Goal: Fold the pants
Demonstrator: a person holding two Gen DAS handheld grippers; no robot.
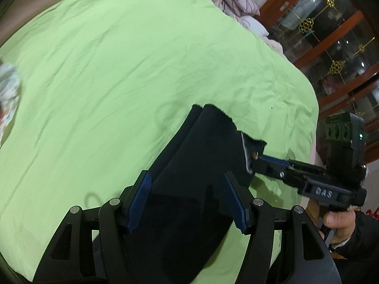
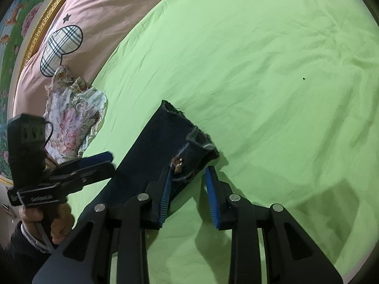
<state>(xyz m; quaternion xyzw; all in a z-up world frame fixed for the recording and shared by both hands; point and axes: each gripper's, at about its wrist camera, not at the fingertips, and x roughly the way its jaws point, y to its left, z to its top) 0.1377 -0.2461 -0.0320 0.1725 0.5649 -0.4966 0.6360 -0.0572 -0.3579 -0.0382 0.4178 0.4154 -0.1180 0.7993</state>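
Note:
Dark navy pants (image 1: 196, 165) lie folded in a narrow strip on the green sheet (image 1: 118, 59). My left gripper (image 1: 187, 182) is open, its blue pads either side of the strip. My right gripper (image 2: 189, 177) is open just off the waist end of the pants (image 2: 165, 137), by a brass button (image 2: 178, 163). In the left wrist view the right gripper (image 1: 258, 159) reaches in from the right and touches the pants' frayed edge. In the right wrist view the left gripper (image 2: 104, 159) comes in from the left, over the strip.
A crumpled floral cloth (image 2: 73, 123) lies at the sheet's left edge, on a pink quilt (image 2: 106, 11) with a plaid heart. A wooden glass-door cabinet (image 1: 331, 42) stands beyond the bed's right edge. Pillows (image 1: 239, 2) lie at the far end.

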